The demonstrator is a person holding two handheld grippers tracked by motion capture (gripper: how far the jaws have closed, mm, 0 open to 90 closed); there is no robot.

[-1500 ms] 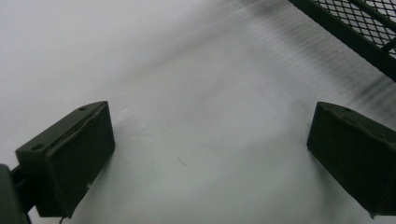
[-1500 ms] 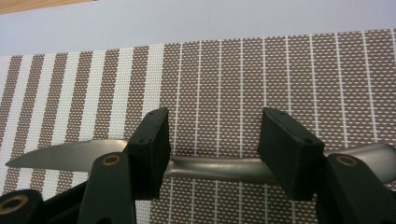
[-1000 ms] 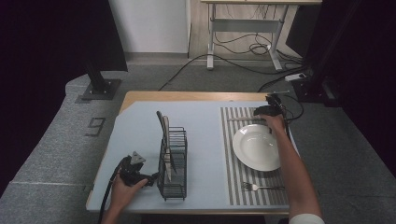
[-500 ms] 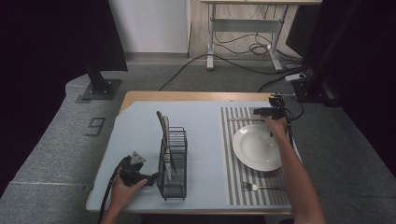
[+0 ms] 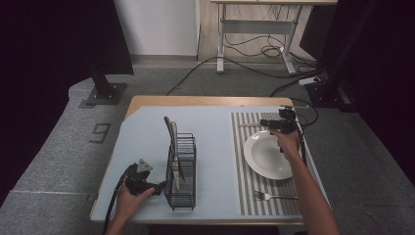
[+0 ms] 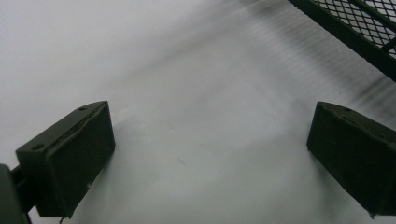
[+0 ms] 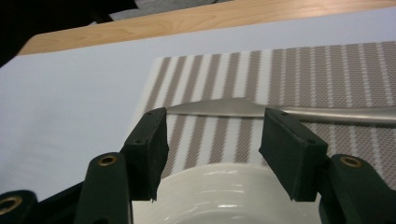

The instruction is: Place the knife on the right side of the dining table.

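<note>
High view: right gripper (image 5: pixel 266 123) sits in the upper right of the frame, over the far edge of the white plate (image 5: pixel 268 155), held by the person's right hand (image 5: pixel 288 138). Its jaws point toward frame left, at a table knife (image 5: pixel 250 125) lying across the striped placemat (image 5: pixel 244 171) just beyond the plate.

Right gripper view: right gripper (image 7: pixel 212 140) jaws partly open, nothing between them. The knife (image 7: pixel 280 110) lies crosswise beyond the jaw tips, blade pointing to frame left, handle running off the right edge. Whether the jaw tips touch it, cannot tell. The plate (image 7: pixel 224 193) rim sits at bottom centre, under and between the jaws. The placemat (image 7: pixel 336 74) fills the right half; pale blue surface (image 7: pixel 70 102) at left, wooden edge along the top.

High view, lower left: left gripper (image 5: pixel 159 187) rests low on the surface (image 5: pixel 210 132), held by the left hand (image 5: pixel 128 196), jaws toward a black wire rack (image 5: pixel 180 172) just beside it. The rack holds upright utensils. A fork (image 5: pixel 274 197) lies on the placemat near the bottom edge, below the plate.

Left gripper view: left gripper (image 6: pixel 210 154) jaws wide apart and empty, bare surface between them; the rack (image 6: pixel 359 32) base crosses the upper right corner.
</note>
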